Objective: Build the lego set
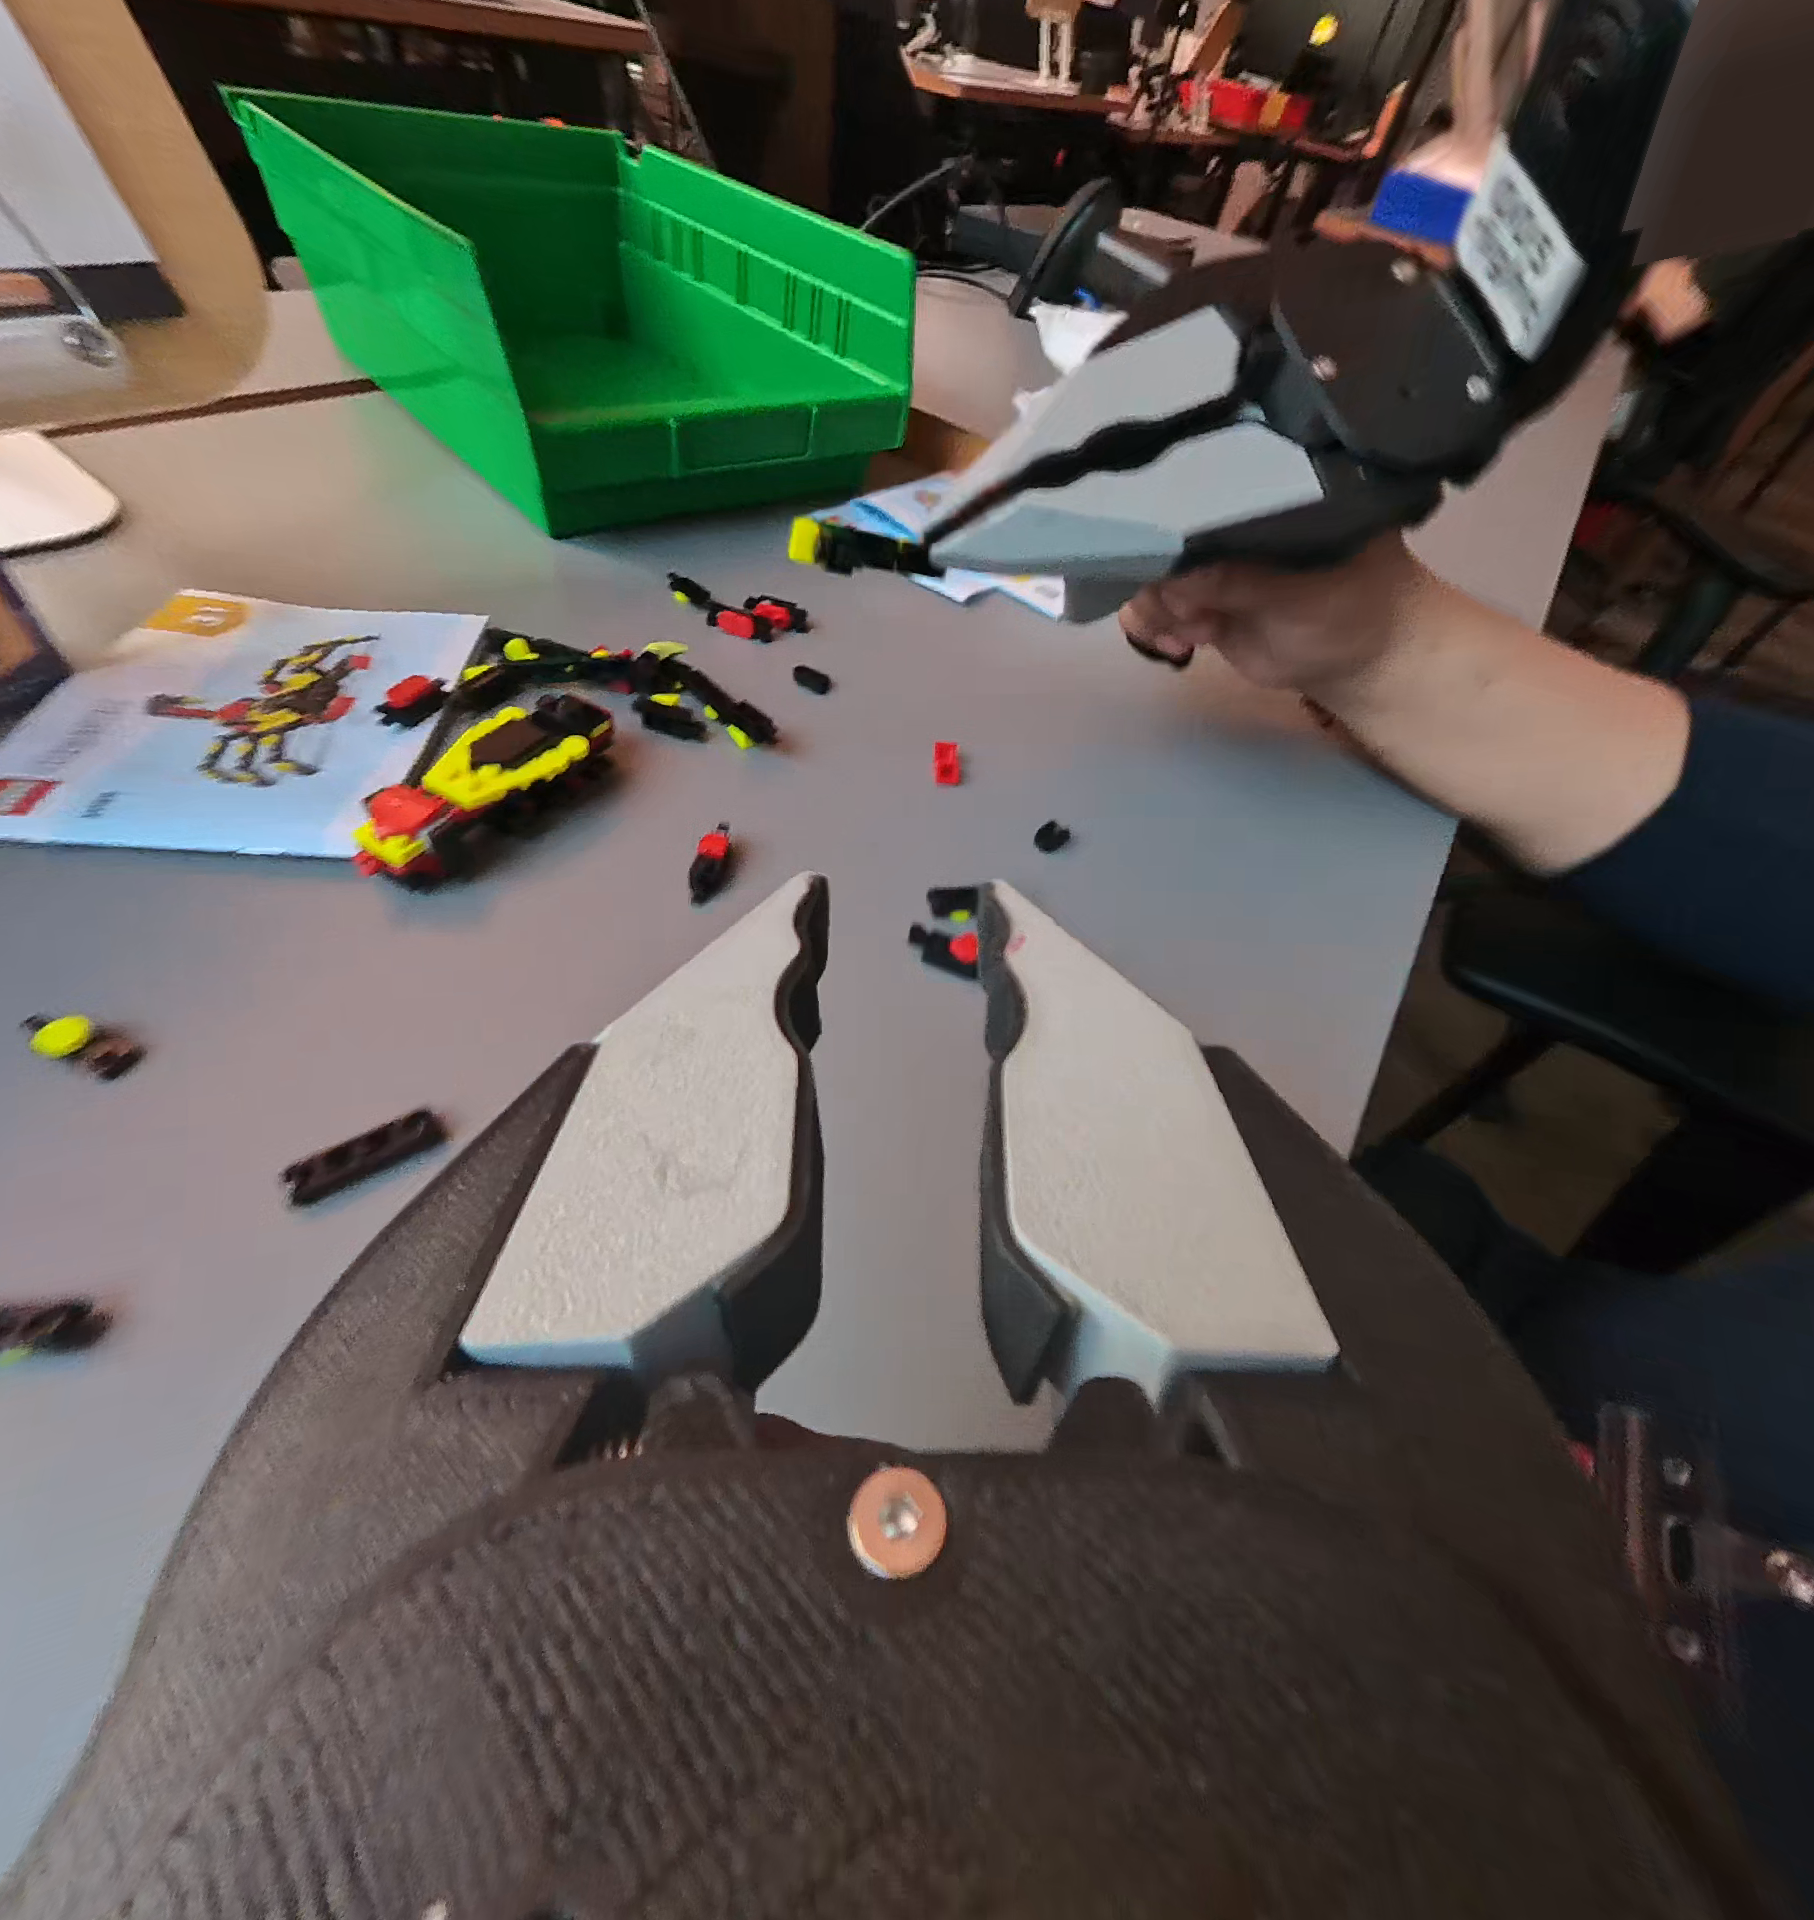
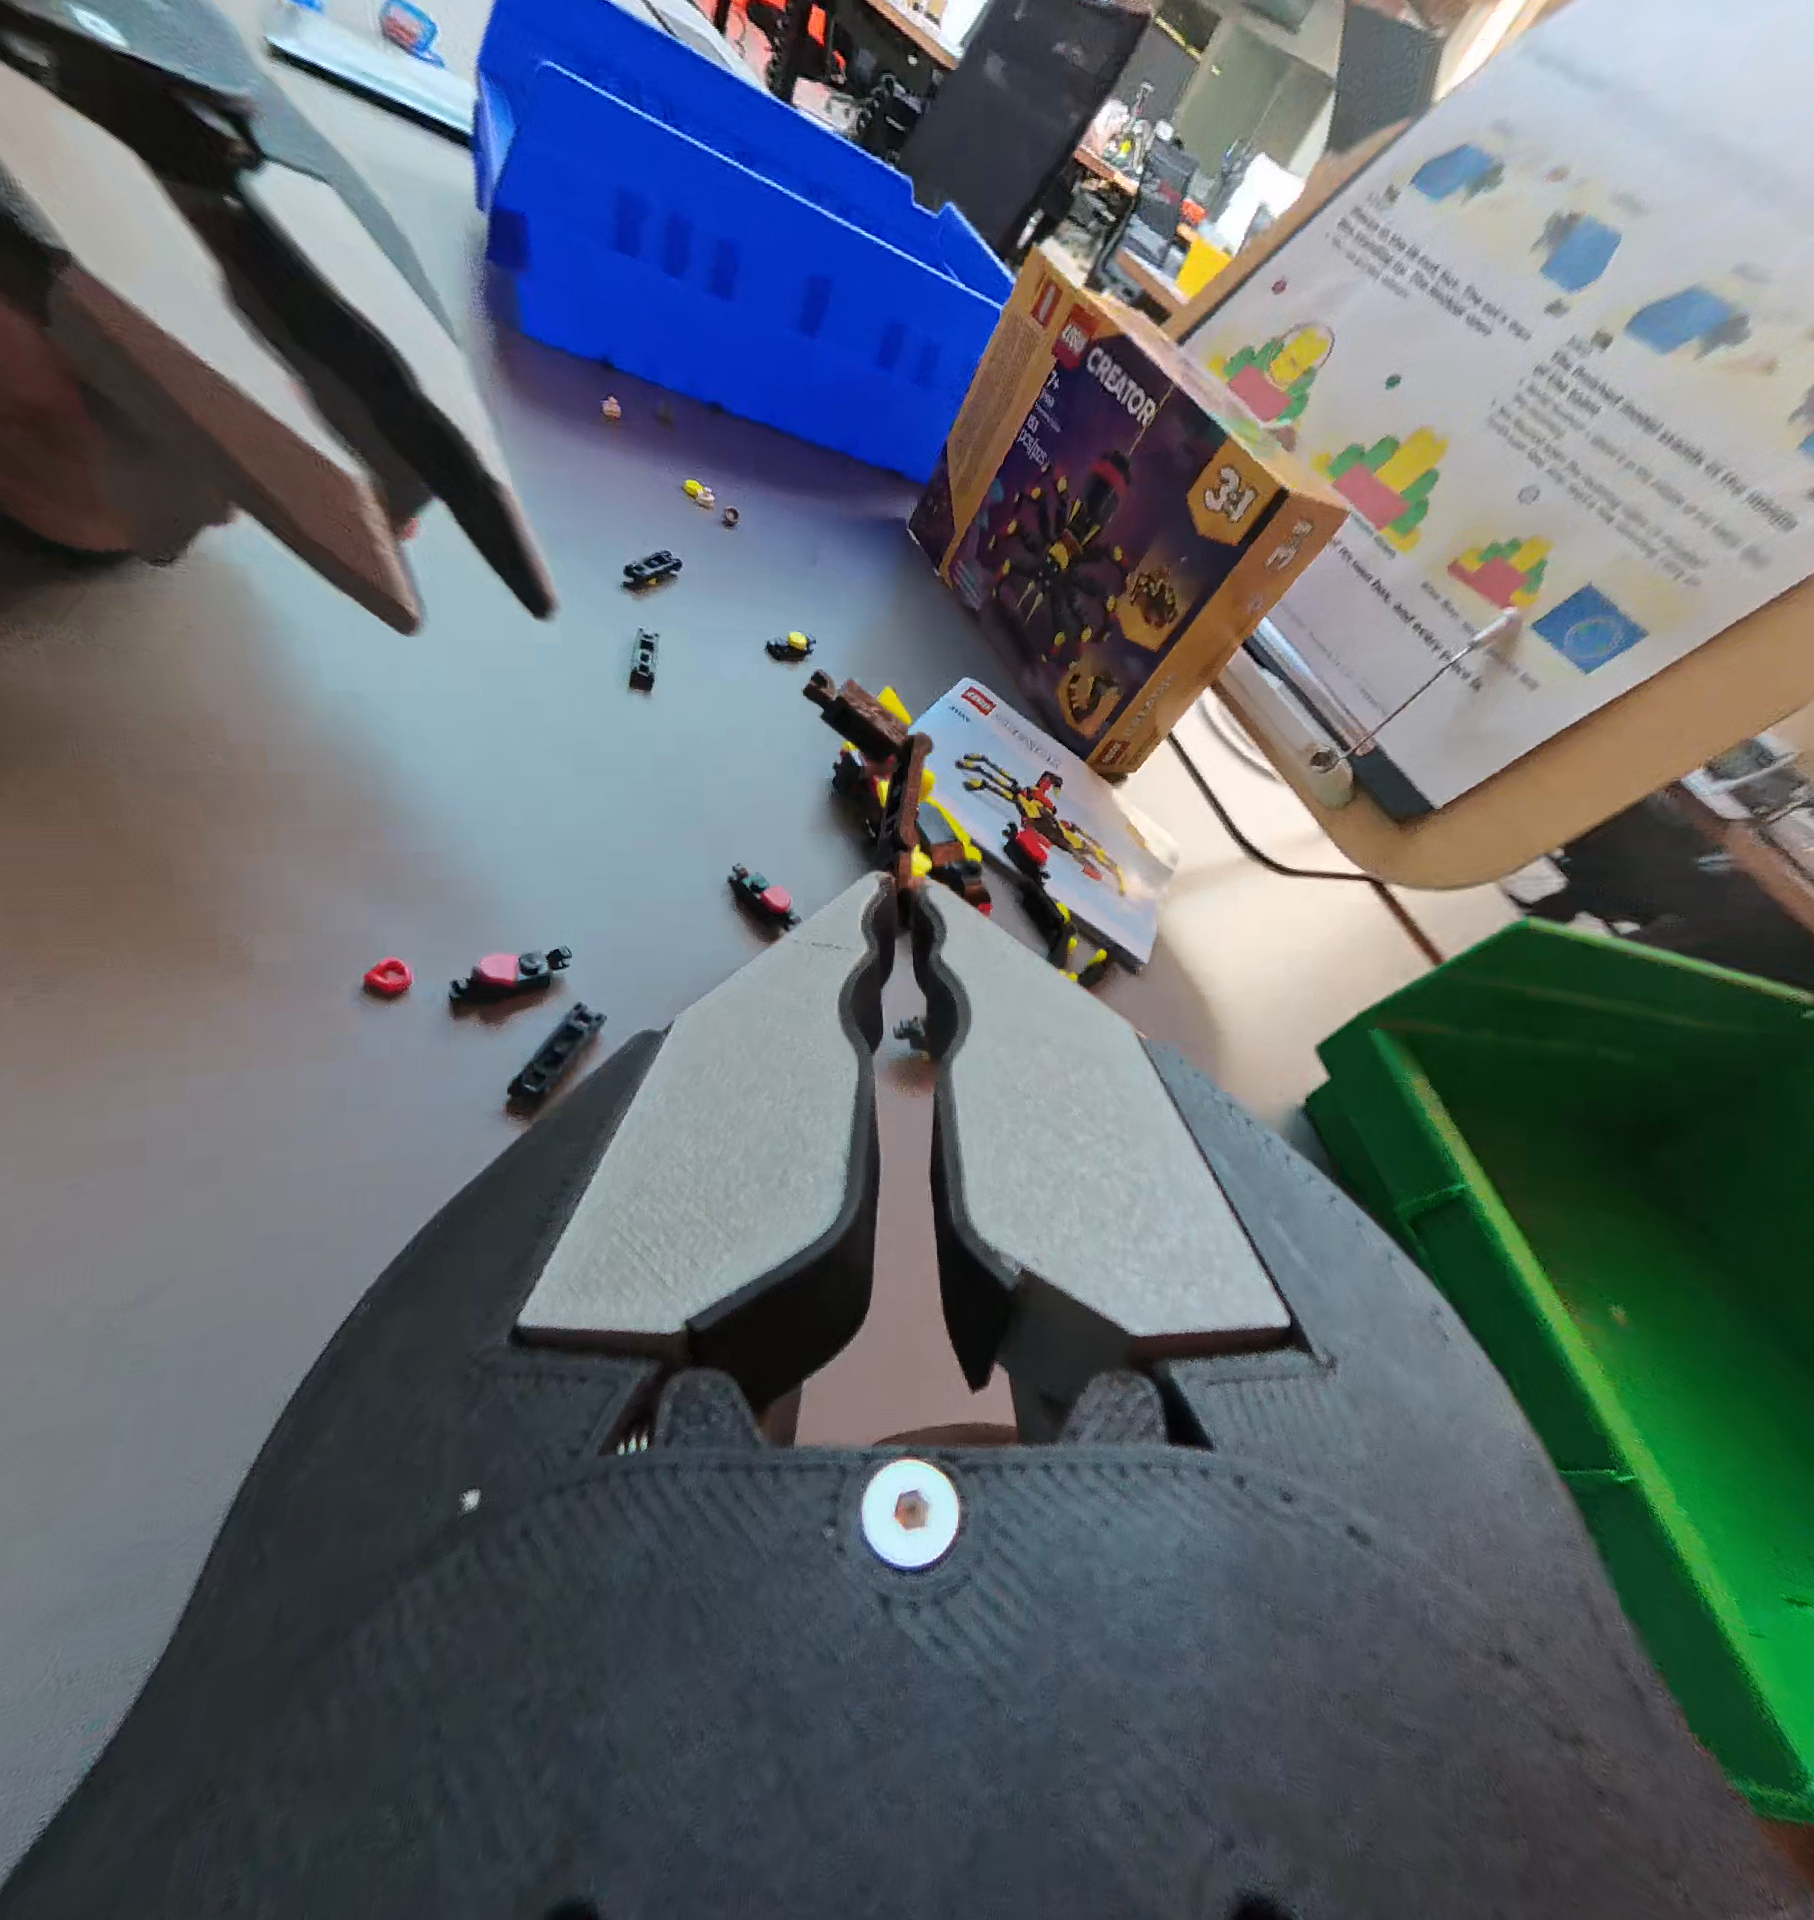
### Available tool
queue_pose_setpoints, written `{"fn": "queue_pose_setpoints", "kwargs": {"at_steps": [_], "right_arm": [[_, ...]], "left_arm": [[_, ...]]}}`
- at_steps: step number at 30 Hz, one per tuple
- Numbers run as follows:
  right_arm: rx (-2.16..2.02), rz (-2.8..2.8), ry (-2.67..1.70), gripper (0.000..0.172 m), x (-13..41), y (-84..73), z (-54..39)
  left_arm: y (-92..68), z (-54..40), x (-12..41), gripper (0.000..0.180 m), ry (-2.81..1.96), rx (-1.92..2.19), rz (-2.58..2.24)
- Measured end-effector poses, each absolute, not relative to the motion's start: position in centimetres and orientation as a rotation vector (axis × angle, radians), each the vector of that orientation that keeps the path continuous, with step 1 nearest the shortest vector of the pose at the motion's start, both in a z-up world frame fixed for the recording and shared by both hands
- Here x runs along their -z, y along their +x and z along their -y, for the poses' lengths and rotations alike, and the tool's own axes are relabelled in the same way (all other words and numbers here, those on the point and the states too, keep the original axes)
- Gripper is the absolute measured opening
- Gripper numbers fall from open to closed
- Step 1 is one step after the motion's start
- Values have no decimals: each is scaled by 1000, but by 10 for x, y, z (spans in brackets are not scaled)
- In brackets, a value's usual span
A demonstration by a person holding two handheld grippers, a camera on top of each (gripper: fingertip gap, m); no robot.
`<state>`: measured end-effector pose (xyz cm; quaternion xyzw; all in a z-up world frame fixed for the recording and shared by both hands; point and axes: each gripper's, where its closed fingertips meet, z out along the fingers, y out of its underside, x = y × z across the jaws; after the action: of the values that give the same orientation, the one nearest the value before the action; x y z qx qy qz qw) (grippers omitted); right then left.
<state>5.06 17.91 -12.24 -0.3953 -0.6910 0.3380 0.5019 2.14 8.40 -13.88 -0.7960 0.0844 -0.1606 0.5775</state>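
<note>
My left gripper (image 1: pixel 905 902) is open just above the grey table (image 1: pixel 1225 748). Nothing is between its pads. A small black and red brick piece (image 1: pixel 947 937) lies on the table by its right fingertip (image 1: pixel 998 914). My right gripper (image 2: pixel 904 896) is shut on a thin black and yellow brick piece (image 2: pixel 901 800) that sticks out past its tips. The left wrist view shows this gripper (image 1: pixel 934 556) in the air with the piece (image 1: pixel 843 544) held out. A partly built yellow, black and red model (image 1: pixel 487 769) lies by a booklet (image 1: pixel 207 727).
A green bin (image 1: pixel 591 312) stands at the back, at the right in the right wrist view (image 2: pixel 1609 1247). A blue bin (image 2: pixel 716 239), a toy box (image 2: pixel 1121 520) and a stand with a printed sheet (image 2: pixel 1568 395) stand beyond. Loose pieces (image 1: pixel 737 613) lie scattered. The table edge (image 1: pixel 1402 987) is at the right. The left gripper's tips are roughly 11 cm from the right gripper's.
</note>
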Motion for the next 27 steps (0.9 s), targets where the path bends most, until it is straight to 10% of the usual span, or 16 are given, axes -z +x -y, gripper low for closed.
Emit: {"fn": "queue_pose_setpoints", "kwargs": {"at_steps": [27], "right_arm": [[-338,1544,-618,0,121,46,-137]], "left_arm": [[36,-108,111,39,-1665,604,-189]]}}
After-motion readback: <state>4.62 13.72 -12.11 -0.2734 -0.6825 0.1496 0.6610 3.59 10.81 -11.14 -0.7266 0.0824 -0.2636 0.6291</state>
